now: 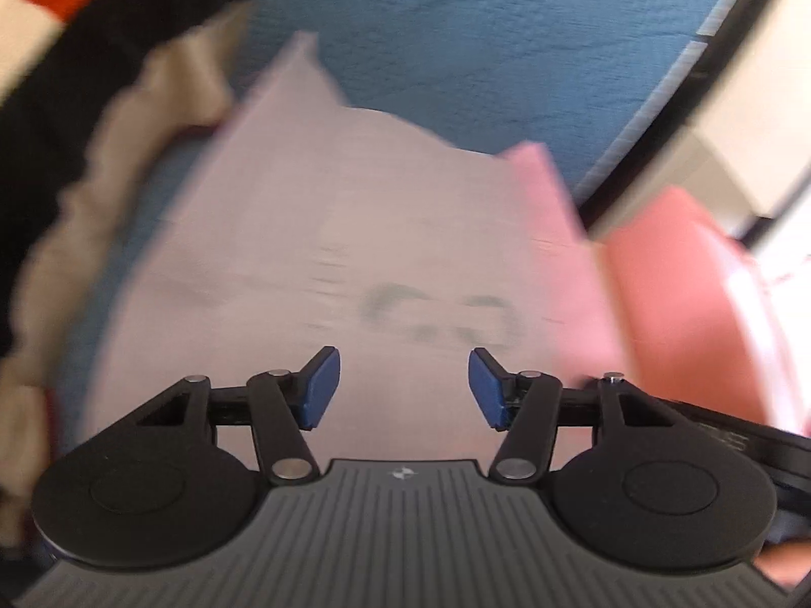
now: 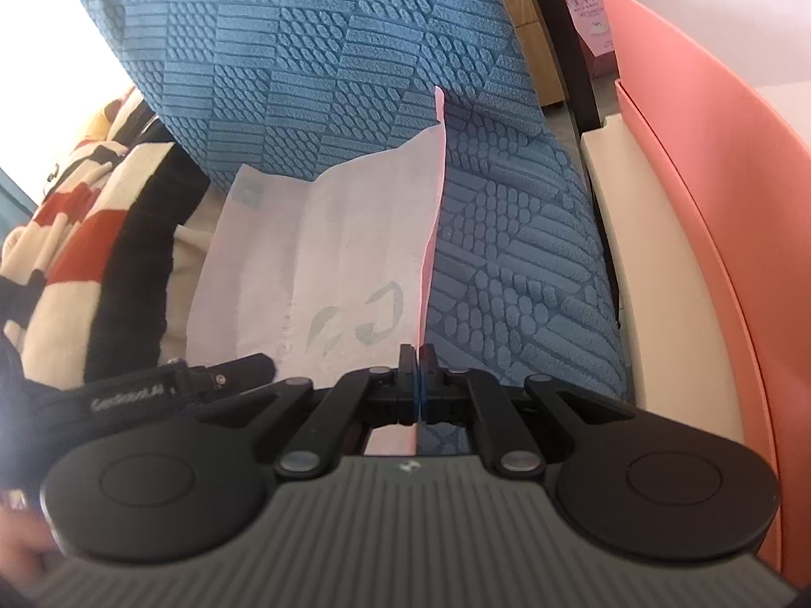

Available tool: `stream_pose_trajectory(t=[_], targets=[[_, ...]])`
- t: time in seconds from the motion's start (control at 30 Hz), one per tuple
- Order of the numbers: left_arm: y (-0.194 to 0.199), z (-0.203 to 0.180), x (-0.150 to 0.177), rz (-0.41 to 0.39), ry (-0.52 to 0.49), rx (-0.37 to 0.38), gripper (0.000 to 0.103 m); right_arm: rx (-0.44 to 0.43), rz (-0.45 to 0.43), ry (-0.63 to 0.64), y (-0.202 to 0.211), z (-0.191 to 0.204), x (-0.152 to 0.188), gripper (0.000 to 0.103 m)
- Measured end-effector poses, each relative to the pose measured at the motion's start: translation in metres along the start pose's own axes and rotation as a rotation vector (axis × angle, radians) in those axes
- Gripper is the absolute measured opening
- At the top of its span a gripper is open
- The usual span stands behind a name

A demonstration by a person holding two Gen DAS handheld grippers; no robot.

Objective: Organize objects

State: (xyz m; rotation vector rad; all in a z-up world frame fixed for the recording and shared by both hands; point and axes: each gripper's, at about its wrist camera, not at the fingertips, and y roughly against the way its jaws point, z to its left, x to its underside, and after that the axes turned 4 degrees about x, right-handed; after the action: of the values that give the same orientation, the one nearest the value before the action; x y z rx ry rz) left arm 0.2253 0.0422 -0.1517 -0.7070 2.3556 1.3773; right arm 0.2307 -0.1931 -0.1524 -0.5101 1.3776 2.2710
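Note:
A pale pink flat paper bag [image 1: 344, 233] with a faint grey logo lies on a blue textured cushion [image 1: 456, 25]. My left gripper [image 1: 404, 387] is open just above the bag's near part, holding nothing; this view is blurred. In the right wrist view the same bag [image 2: 324, 263] stands up from its right edge. My right gripper [image 2: 418, 359] is shut on that edge of the bag, near its lower corner. The left gripper's body [image 2: 203, 380] shows at the lower left of that view.
A salmon-pink box [image 2: 709, 177] stands close on the right, on a cream surface [image 2: 654, 278]; it also shows in the left wrist view [image 1: 684, 304]. A red, black and cream blanket [image 2: 76, 253] lies on the left. A dark frame bar [image 2: 567, 50] runs behind the cushion.

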Motion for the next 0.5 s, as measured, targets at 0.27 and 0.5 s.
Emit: stream_pose_trajectory(t=[0.27,0.5], targets=[[-0.014,-0.031,0.013,0.124,-0.078,0.3,0.049,-0.029,0.051,-0.063,-0.003,-0.014,-0.004,0.004],[-0.022,-0.048,0.022,0.207,-0.142,0.402,0.049,-0.059,0.098,-0.089,-0.008,-0.019,-0.005,0.006]])
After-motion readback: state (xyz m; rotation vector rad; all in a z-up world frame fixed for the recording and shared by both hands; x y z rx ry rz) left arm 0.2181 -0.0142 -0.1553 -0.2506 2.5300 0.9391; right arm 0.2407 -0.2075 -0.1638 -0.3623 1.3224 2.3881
